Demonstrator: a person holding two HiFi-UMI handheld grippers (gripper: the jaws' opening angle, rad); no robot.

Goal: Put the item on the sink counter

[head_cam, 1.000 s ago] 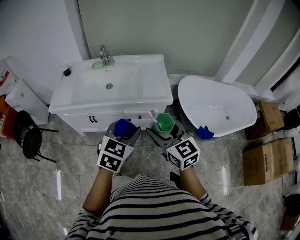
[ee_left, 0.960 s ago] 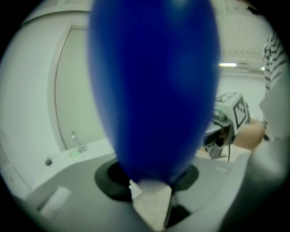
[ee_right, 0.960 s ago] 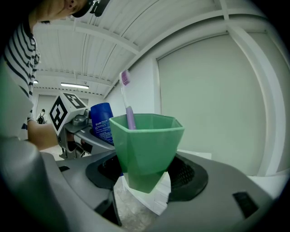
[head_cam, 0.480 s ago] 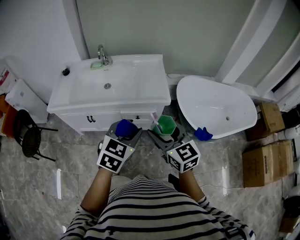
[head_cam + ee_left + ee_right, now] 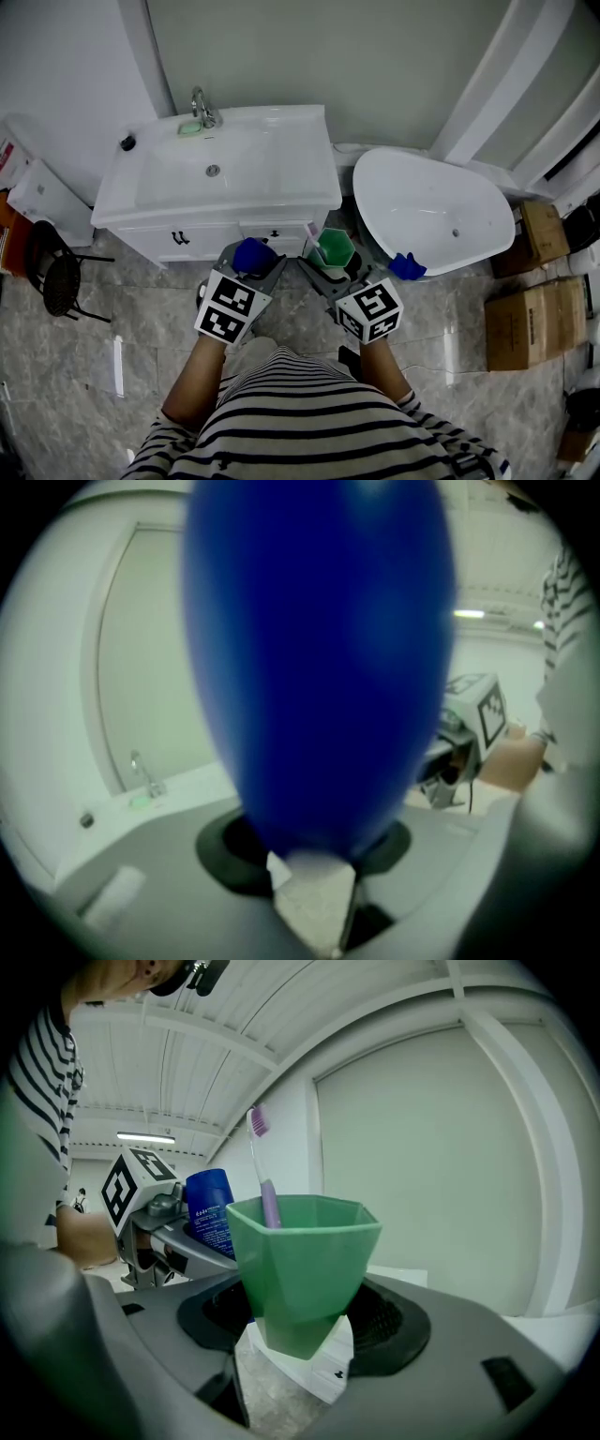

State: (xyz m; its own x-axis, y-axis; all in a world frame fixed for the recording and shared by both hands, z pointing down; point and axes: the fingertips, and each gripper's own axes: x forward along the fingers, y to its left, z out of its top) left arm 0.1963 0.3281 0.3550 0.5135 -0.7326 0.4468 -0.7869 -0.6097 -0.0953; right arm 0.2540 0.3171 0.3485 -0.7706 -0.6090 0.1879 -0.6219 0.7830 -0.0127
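Note:
My left gripper (image 5: pixel 249 265) is shut on a blue bottle (image 5: pixel 250 254), which fills the left gripper view as a blurred blue bottle (image 5: pixel 319 658). A green cup (image 5: pixel 332 247) with a purple toothbrush (image 5: pixel 308 232) in it is held in my right gripper (image 5: pixel 328 265), shut. In the right gripper view the green cup (image 5: pixel 302 1265) stands upright between the jaws, the toothbrush (image 5: pixel 262 1166) leaning inside. Both grippers hang in front of the white sink counter (image 5: pixel 309 173), below its front edge.
The sink basin (image 5: pixel 211 164) has a tap (image 5: pixel 200 105) and a green soap (image 5: pixel 190 128) at the back. A white tub (image 5: pixel 427 211) stands to the right with a blue item (image 5: pixel 408 266) at its edge. Cardboard boxes (image 5: pixel 530 323) lie far right, a black stool (image 5: pixel 52 272) at left.
Both grippers have edged slightly nearer the cabinet front with their loads still held. The view has shifted a little.

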